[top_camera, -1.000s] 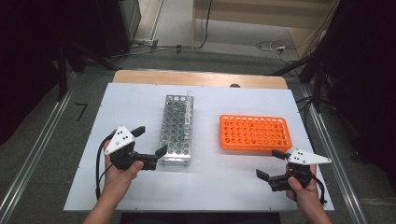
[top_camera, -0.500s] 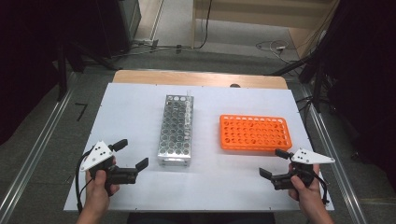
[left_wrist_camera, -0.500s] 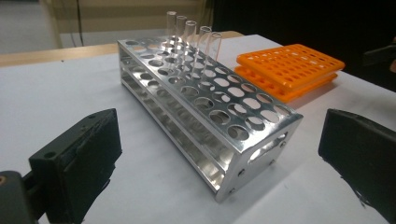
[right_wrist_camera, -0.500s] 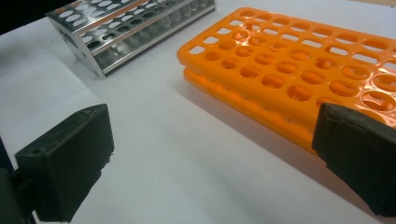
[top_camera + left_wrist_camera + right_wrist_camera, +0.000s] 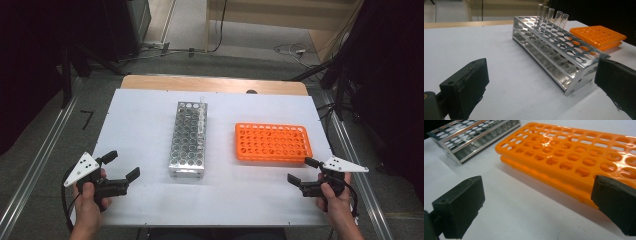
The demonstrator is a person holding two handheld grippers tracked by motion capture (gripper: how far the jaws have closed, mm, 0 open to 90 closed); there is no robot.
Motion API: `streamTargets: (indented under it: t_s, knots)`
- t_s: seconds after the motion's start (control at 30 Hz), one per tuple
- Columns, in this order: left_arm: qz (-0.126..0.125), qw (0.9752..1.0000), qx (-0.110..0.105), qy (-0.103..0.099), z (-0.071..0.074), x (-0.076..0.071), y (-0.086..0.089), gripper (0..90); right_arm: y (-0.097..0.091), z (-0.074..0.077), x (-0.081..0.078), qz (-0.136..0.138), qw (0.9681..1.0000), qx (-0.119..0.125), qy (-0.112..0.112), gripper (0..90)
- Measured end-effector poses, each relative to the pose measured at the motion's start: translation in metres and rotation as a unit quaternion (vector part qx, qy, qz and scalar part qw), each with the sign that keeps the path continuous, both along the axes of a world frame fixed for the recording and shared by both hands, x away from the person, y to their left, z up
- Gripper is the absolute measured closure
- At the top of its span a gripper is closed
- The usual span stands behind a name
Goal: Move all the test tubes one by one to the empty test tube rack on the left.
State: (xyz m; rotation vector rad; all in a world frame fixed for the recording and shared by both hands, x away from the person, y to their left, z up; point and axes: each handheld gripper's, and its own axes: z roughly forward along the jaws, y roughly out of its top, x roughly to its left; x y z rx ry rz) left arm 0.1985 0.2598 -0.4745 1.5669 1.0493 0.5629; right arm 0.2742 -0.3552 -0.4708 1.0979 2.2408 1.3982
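A silver metal tube rack (image 5: 188, 140) lies lengthwise at the table's middle, with several clear glass tubes (image 5: 201, 116) standing in its far right column. In the left gripper view the metal rack (image 5: 554, 51) and its tubes (image 5: 552, 18) are ahead and to the right. An empty orange plastic rack (image 5: 272, 142) sits to the right of the metal one. My left gripper (image 5: 123, 164) hovers open near the front left, apart from the metal rack, holding nothing (image 5: 541, 82). My right gripper (image 5: 301, 170) is open just in front of the orange rack's (image 5: 579, 157) near right corner, also holding nothing (image 5: 536, 205).
The white table top (image 5: 140, 125) has bare room on the left and along the front edge. A wooden strip (image 5: 210, 84) borders the far edge. Metal rails (image 5: 40, 165) run along both sides of the table, with cables on the floor beyond.
My left gripper has drawn back leftward from the near end of the metal rack to the front left of the table. The right gripper has barely moved.
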Motion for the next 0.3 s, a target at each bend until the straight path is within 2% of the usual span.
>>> streamTargets:
  t_s: [0.2, 0.3]
  knots:
    - [-0.008, 0.9999, 0.012, 0.005, -0.0015, 0.0017, -0.0067, 0.0, -0.0049, -0.0023, 0.0009, -0.008, 1.0, -0.001, -0.001, 0.0]
    - [-0.008, 0.9999, 0.011, 0.005, -0.0015, 0.0016, -0.0083, 0.0, -0.005, -0.0017, 0.0009, -0.01, 0.9999, 0.0, -0.002, 0.0]
